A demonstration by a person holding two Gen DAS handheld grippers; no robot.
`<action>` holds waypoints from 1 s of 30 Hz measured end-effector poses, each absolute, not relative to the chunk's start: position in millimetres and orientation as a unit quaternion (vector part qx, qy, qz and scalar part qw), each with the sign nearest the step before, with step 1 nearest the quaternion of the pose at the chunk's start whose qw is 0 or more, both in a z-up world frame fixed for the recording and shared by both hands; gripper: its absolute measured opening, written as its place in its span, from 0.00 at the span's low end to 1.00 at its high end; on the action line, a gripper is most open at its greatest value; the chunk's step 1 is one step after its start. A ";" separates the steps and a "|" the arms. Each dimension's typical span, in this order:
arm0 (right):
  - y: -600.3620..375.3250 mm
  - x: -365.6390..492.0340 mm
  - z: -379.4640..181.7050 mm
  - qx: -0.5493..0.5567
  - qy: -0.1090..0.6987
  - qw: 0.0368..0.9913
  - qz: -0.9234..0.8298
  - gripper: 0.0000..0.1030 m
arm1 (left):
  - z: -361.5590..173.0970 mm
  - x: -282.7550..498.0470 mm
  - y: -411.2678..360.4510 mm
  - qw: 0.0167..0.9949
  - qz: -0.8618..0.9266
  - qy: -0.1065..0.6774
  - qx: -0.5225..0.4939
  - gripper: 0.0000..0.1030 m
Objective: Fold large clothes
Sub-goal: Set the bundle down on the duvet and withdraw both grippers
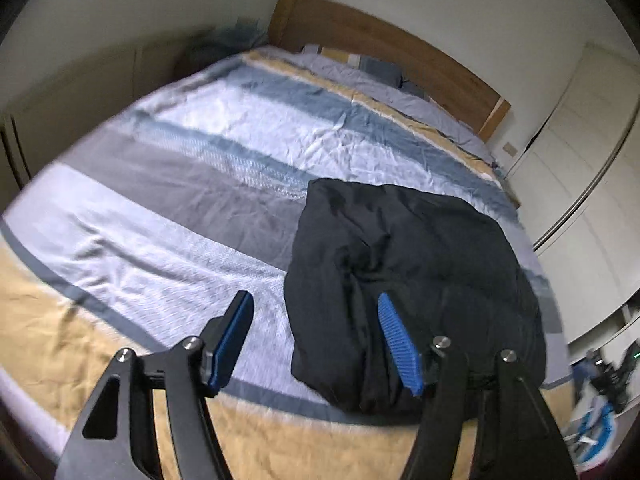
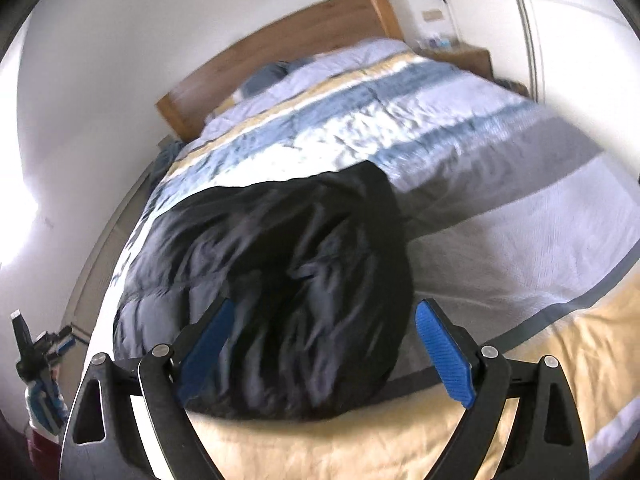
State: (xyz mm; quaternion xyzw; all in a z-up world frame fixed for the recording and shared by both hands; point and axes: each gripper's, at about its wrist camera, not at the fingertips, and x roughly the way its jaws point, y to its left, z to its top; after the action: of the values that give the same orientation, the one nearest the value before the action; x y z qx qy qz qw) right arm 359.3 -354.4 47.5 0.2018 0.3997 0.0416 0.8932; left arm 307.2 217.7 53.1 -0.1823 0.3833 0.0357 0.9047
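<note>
**A:** Where does the black padded jacket (image 1: 412, 280) sit right now?

**B:** Folded into a thick bundle near the foot of the bed, on the striped duvet (image 1: 200, 184), lying across its grey, pale and yellow bands. In the right wrist view the same jacket (image 2: 280, 264) fills the middle, puffy and creased.

**A:** And the grippers?

**B:** The left gripper (image 1: 316, 340) has its jaws wide apart with nothing between them; one blue pad (image 1: 400, 344) shows in front of the jacket's near edge, but I judge it is above the cloth, not on it. The right gripper (image 2: 320, 352) also stands spread, framing the bundle without pinching it.

**A:** So what could go wrong from here?

**B:** The filling looks springy. With nothing pressing on it, the top layer may puff up and slide open, undoing the fold.

**A:** Anything else?

**B:** The bundle lies close to the bed's near edge. A low pass by either gripper could snag a crease and drag it towards that edge. The shell also looks slick, so a shallow pinch might catch only the upper layer and peel it off the rest.
</note>
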 end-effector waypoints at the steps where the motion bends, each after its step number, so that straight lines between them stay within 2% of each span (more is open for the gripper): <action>1: -346.3 351.7 53.8 0.193 0.395 0.897 0.045 0.89 | 56.9 301.3 209.6 0.909 0.037 0.376 -0.174 0.61; 7: -304.6 300.3 89.8 0.154 0.364 0.916 0.068 0.93 | 93.5 243.4 139.0 0.937 0.043 0.324 -0.120 0.62; 10: -289.9 274.1 102.8 0.139 0.350 0.923 0.071 0.95 | 102.0 214.4 106.2 0.946 0.044 0.309 -0.091 0.68; 16: -261.1 220.1 116.6 0.104 0.332 0.935 0.062 0.98 | 111.1 168.3 59.1 0.954 0.052 0.288 -0.059 0.68; 30: -190.2 129.0 167.9 0.015 0.256 0.964 0.076 1.00 | 156.2 81.1 1.7 0.972 0.074 0.220 -0.016 0.69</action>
State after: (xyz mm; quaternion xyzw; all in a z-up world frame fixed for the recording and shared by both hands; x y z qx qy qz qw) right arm 129.0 -190.2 167.9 0.0151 0.2558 0.0756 0.9636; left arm 81.1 1.7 156.2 -0.0159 0.2203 0.0742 0.9725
